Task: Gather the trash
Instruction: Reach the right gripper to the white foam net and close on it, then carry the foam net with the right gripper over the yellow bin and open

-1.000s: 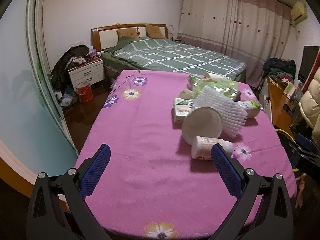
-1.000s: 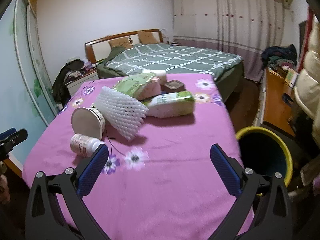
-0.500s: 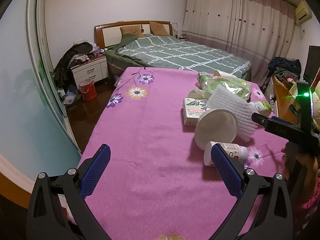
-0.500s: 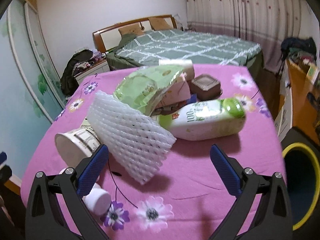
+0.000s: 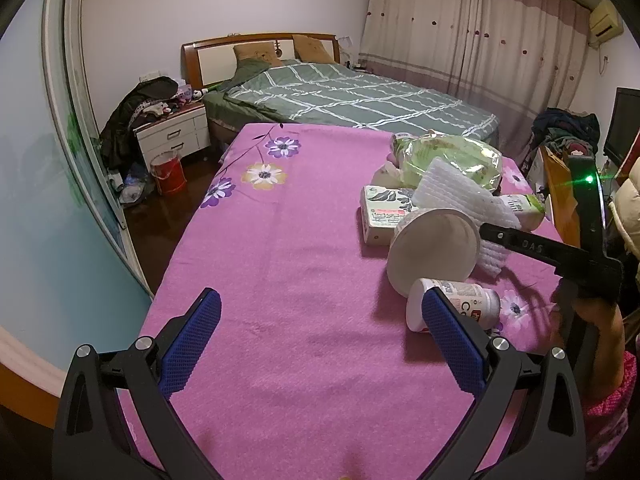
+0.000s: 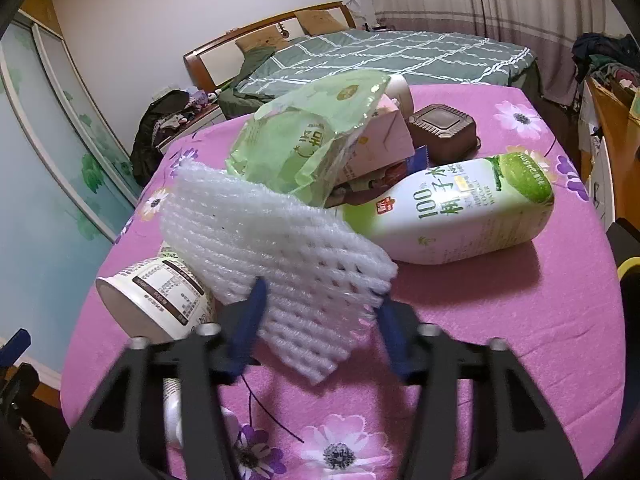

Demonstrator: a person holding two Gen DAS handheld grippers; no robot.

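Observation:
A pile of trash lies on the pink flowered table (image 5: 280,280). In the right wrist view my right gripper (image 6: 320,320) stands around the near end of a white foam net sleeve (image 6: 272,248), its blurred jaws narrowed, each pad at an edge of the foam. Beside it lie a white paper cup (image 6: 160,300), a coconut water bottle (image 6: 460,208), a green bag (image 6: 304,140) and a brown box (image 6: 444,128). My left gripper (image 5: 320,336) is open and empty over the table's near part, left of a small white bottle (image 5: 460,308) and the cup (image 5: 432,248).
A yellow-rimmed bin (image 6: 628,268) stands off the table's right edge. A bed (image 5: 352,96) lies beyond the table, with a nightstand (image 5: 172,132) and a red bucket (image 5: 168,168) at the left. A tissue pack (image 5: 380,216) lies in the pile.
My right gripper has moved forward to the foam net and its jaws have closed in around the net's end. The left gripper has shifted slightly and stays open.

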